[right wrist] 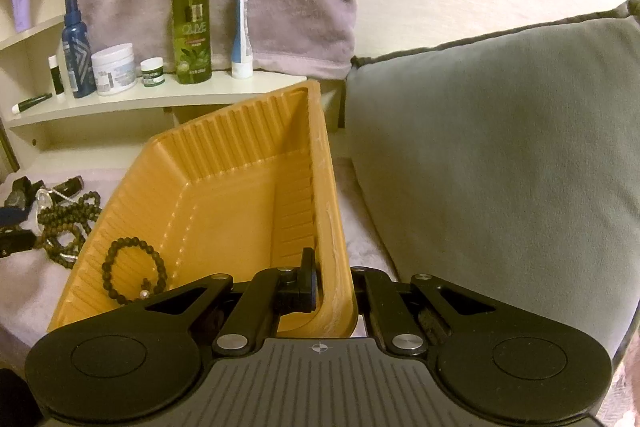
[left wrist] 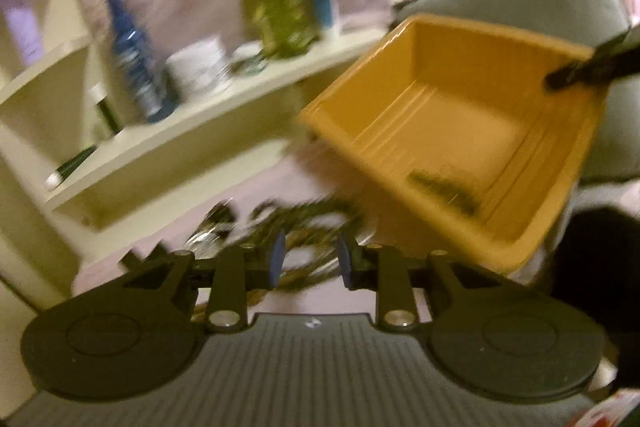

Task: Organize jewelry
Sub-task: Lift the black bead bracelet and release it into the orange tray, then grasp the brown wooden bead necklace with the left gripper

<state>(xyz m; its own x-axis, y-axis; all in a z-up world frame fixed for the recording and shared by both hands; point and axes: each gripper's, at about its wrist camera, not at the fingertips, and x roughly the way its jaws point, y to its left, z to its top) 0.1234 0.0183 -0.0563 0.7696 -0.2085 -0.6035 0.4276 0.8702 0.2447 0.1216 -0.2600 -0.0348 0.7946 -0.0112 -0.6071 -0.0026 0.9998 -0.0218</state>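
On the left, a heap of bead necklaces (right wrist: 66,227) lies on the pale cloth (right wrist: 24,287), next to some small dark pieces that I cannot identify. The left gripper (left wrist: 308,261) hangs just above this heap with its blue pads (left wrist: 276,261) apart, and nothing is between them. It seems to me that the step in hand is to fetch the next necklace. For this the pads must go down around a strand and close on it, then carry it to the tray.

The yellow tray (right wrist: 224,195) is tilted, and one bead bracelet (right wrist: 134,269) already lies in its low corner. The right gripper (right wrist: 334,291) is clamped on the tray's rim and holds it up.

On the shelf (right wrist: 152,99) behind, the green bottle (right wrist: 191,27) reads "OLIVE". The other labels are too small to read.
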